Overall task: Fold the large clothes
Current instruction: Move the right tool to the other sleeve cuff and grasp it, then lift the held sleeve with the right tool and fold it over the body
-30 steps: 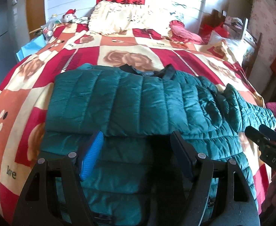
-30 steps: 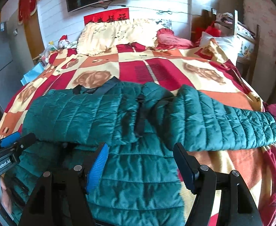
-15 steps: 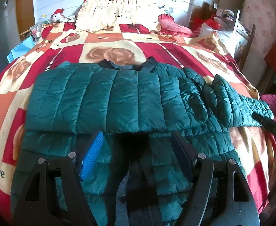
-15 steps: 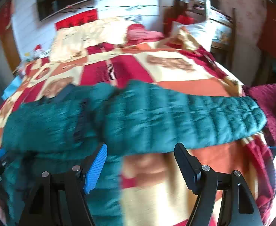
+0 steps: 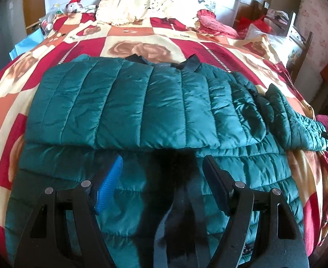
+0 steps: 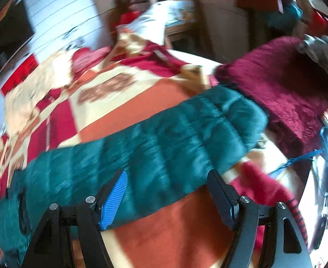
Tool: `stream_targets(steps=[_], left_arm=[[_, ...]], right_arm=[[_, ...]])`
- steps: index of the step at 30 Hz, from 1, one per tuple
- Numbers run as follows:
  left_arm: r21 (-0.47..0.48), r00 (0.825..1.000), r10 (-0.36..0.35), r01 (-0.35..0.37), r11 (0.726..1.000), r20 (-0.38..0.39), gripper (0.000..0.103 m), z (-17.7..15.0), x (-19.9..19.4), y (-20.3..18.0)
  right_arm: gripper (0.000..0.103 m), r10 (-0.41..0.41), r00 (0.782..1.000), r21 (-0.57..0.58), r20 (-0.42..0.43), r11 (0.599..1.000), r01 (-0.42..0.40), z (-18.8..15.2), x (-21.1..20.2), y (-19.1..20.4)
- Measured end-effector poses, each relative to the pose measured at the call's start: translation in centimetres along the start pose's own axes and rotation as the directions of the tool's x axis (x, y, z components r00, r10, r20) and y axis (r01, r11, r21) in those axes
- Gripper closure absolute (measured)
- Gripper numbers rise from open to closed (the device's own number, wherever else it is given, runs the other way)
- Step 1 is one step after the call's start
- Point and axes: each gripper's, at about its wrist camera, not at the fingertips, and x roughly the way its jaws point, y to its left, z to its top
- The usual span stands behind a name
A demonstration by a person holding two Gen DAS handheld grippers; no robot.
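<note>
A dark green quilted puffer jacket point(image 5: 141, 111) lies on the bed, its left sleeve folded flat across the chest. Its right sleeve point(image 5: 293, 122) stretches out to the right toward the bed's edge. My left gripper point(image 5: 162, 165) is open and empty, hovering over the jacket's lower front. In the right wrist view the outstretched sleeve point(image 6: 164, 147) runs across the frame, blurred by motion. My right gripper point(image 6: 167, 178) is open and empty just above the sleeve's near edge, with the cuff point(image 6: 248, 116) further right.
The bed has a red, orange and cream patchwork blanket point(image 5: 141, 42). A cream pillow point(image 5: 146, 4) and a pink cushion point(image 5: 213, 22) lie at the head. A dark red blanket point(image 6: 286, 84) is heaped beyond the sleeve's cuff. Furniture stands along the bed's right side point(image 5: 298, 33).
My right gripper has swung right, from over the jacket's body to over the outstretched sleeve. My left gripper has shifted slightly and stays over the lower front. Both stayed open.
</note>
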Motion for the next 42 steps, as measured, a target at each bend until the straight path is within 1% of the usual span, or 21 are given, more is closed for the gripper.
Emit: stream_targets(steps=[3,9,11,15,20,21,22,23,24,25,26,28,29,31,33,36,39,41,42], left_arm=[[-0.015,1.000,-0.003,0.003,1.000,-0.009,0.029,-0.1,0.5,0.4],[-0.013,1.000,-0.007,0.007,1.000,-0.018,0.029,-0.3,0.8,0.5],[-0.014,1.000,-0.008,0.008,1.000,-0.018,0.029,-0.4,0.8,0.5],[-0.018,1.000,-0.011,0.011,1.000,-0.024,0.029,-0.5,1.0,0.5],[-0.016,0.999,-0.010,0.009,1.000,-0.033,0.029,-0.6,1.4,0.6],[-0.016,0.999,-0.008,0.008,1.000,-0.034,0.029,-0.6,1.4,0.6],[-0.017,0.999,-0.007,0.007,1.000,-0.035,0.029,-0.6,1.5,0.6],[-0.019,0.999,-0.007,0.007,1.000,-0.037,0.029,-0.5,1.6,0.7],[-0.024,0.999,-0.009,0.008,1.000,-0.037,0.029,-0.4,1.6,0.8],[-0.029,0.999,-0.011,0.010,1.000,-0.036,0.029,-0.4,1.6,0.9],[-0.033,0.999,-0.013,0.012,0.999,-0.036,0.029,-0.4,1.6,1.0],[-0.038,0.999,-0.017,0.016,0.999,-0.034,0.029,-0.4,1.5,1.1],[-0.038,0.999,-0.018,0.017,0.999,-0.032,0.029,-0.4,1.4,1.0],[-0.036,0.999,-0.021,0.020,0.999,-0.030,0.029,-0.5,1.1,1.0],[-0.035,0.999,-0.026,0.025,0.999,-0.027,0.029,-0.5,0.8,0.9],[-0.033,0.999,-0.033,0.033,0.999,-0.009,0.029,-0.4,0.0,1.1],[-0.034,0.999,-0.033,0.034,0.999,0.010,0.029,-0.2,-0.9,1.4],[-0.048,0.999,-0.036,0.037,0.998,0.024,0.029,0.0,-1.5,2.0],[-0.056,0.999,-0.038,0.039,0.998,0.027,0.029,0.1,-1.7,2.2]], right_arm=[[0.032,0.007,1.000,0.079,-0.019,0.997,-0.005,0.4,0.4,-2.3],[0.032,0.088,0.995,0.225,-0.039,0.971,-0.077,0.6,1.4,-6.1],[0.032,0.111,0.993,0.256,-0.047,0.962,-0.096,0.7,2.1,-6.7],[0.032,0.156,0.987,0.284,-0.048,0.949,-0.136,1.1,3.3,-7.4],[0.032,0.163,0.986,0.294,-0.032,0.945,-0.146,2.0,4.7,-7.7],[0.034,0.160,0.987,0.293,-0.025,0.945,-0.146,2.2,4.9,-7.8],[0.041,0.151,0.988,0.291,-0.014,0.946,-0.140,2.4,5.1,-7.7],[0.053,0.143,0.990,0.287,-0.005,0.948,-0.136,2.6,5.2,-7.7],[0.060,0.135,0.991,0.281,0.002,0.951,-0.130,2.8,5.2,-7.6],[0.073,0.133,0.991,0.280,0.003,0.951,-0.129,2.9,5.3,-7.6],[0.081,0.140,0.990,0.287,0.006,0.948,-0.136,3.1,5.2,-7.7],[0.089,0.156,0.987,0.297,0.027,0.942,-0.157,3.2,4.7,-7.8],[0.090,0.171,0.984,0.295,0.043,0.939,-0.176,3.3,4.2,-7.8],[0.092,0.223,0.972,0.276,0.069,0.932,-0.233,3.6,3.0,-7.4],[0.092,0.261,0.962,0.242,0.083,0.931,-0.274,3.9,2.0,-6.6],[0.093,0.335,0.938,0.198,0.091,0.917,-0.347,4.1,0.4,-4.8],[0.094,0.417,0.905,0.151,0.085,0.892,-0.426,3.9,-1.3,-2.1],[0.094,0.460,0.885,0.108,0.067,0.879,-0.465,3.5,-2.3,0.2],[0.094,0.488,0.871,0.084,0.052,0.867,-0.491,3.2,-2.8,1.5]])
